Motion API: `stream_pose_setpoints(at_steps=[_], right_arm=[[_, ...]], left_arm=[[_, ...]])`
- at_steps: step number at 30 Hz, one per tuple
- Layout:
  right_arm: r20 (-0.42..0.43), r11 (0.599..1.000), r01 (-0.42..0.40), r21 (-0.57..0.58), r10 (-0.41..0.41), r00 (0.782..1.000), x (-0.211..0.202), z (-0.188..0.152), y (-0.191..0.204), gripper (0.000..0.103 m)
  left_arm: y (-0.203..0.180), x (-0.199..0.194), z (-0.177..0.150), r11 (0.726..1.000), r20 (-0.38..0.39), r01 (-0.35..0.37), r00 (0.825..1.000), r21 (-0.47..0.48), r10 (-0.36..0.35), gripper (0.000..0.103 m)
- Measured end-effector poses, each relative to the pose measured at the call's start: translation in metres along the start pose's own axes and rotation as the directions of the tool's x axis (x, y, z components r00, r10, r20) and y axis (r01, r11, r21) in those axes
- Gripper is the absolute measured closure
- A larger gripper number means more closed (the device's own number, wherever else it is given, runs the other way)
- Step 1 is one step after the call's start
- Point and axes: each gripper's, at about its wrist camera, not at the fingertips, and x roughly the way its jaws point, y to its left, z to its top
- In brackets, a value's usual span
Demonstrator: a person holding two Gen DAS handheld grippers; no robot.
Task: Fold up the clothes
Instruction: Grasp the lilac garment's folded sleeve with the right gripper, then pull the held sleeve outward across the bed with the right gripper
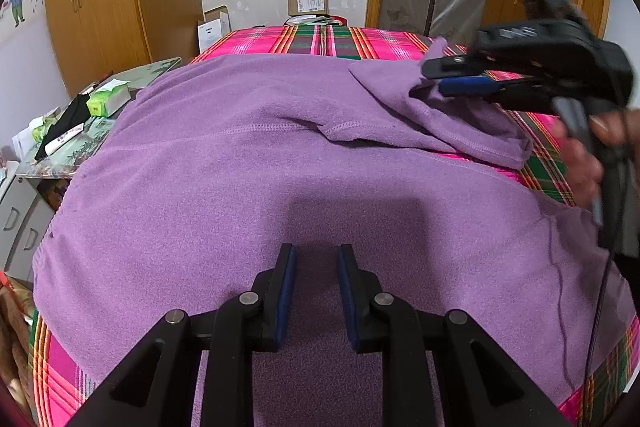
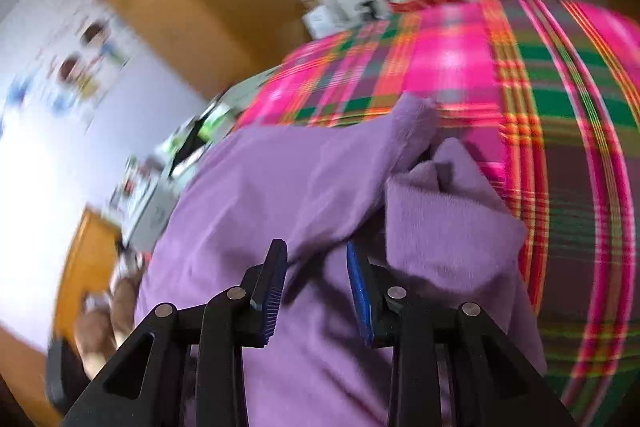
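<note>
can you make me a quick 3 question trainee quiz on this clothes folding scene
1. True or false: the left tongs are clamped on the purple garment.
2. Which part of the garment lies folded over near the right tongs? A) the hem B) a sleeve C) a hood
3. What covers the bed under the garment?

Key
1. False. Their pads stand apart above the cloth, with nothing between them.
2. B. The sleeve is folded in over the body, and the right tongs stand open at it, not gripping.
3. A pink, green and orange plaid sheet.
</note>
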Motion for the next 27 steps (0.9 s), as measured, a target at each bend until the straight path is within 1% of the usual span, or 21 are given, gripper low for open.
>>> stream_pose_setpoints(at_steps=[3,6,7,9,10,11,13,16,18,20,24,27], right_arm=[[0.019,0.995,0.000,0.096,-0.002,1.000,0.010,0.011,-0.012,0.071],[0.031,0.990,-0.008,0.142,0.003,1.000,0.017,0.016,-0.019,0.071],[0.032,0.991,-0.006,0.137,0.002,0.999,0.018,0.017,-0.020,0.071],[0.032,0.992,0.022,0.121,-0.026,0.999,0.020,0.019,-0.021,0.088],[0.033,0.993,0.030,0.114,-0.034,0.999,0.018,0.019,-0.022,0.100],[0.039,0.994,0.036,0.108,-0.041,0.998,0.015,0.020,-0.023,0.100],[0.085,0.995,0.034,0.091,-0.041,0.996,-0.002,0.021,-0.024,0.100],[0.168,0.997,0.063,0.055,-0.071,0.983,-0.043,0.027,-0.026,0.100],[0.222,0.994,0.097,0.052,-0.107,0.969,-0.073,0.032,-0.035,0.100],[0.274,0.988,0.141,0.065,-0.153,0.950,-0.105,0.037,-0.050,0.100],[0.347,0.964,0.227,0.136,-0.261,0.901,-0.167,0.037,-0.093,0.100],[0.383,0.941,0.285,0.184,-0.335,0.861,-0.205,0.032,-0.122,0.100]], left_arm=[[0.000,0.001,0.000,1.000,0.000,0.001,1.000,-0.001,-0.001,0.081],[0.000,0.001,0.000,1.000,0.000,0.002,1.000,-0.003,-0.002,0.081],[0.000,0.001,0.000,1.000,0.000,0.002,1.000,-0.003,-0.002,0.081],[0.000,0.002,0.000,1.000,0.000,0.001,1.000,-0.003,-0.001,0.081],[0.000,0.001,0.000,1.000,0.000,0.001,1.000,-0.004,-0.001,0.081],[0.000,0.001,0.000,1.000,0.000,0.001,1.000,-0.004,-0.001,0.081],[0.000,0.002,0.000,1.000,0.000,0.000,1.000,-0.003,0.000,0.081],[-0.001,0.002,0.001,1.000,0.000,-0.004,1.000,-0.001,0.004,0.081],[0.000,0.002,0.001,1.000,0.000,-0.005,1.000,0.000,0.005,0.081],[0.000,0.003,0.001,1.000,0.000,-0.004,1.000,0.000,0.004,0.081],[0.000,0.003,0.002,1.000,0.000,-0.005,1.000,0.001,0.005,0.081],[-0.001,0.003,0.001,1.000,0.000,-0.008,1.000,0.003,0.008,0.081]])
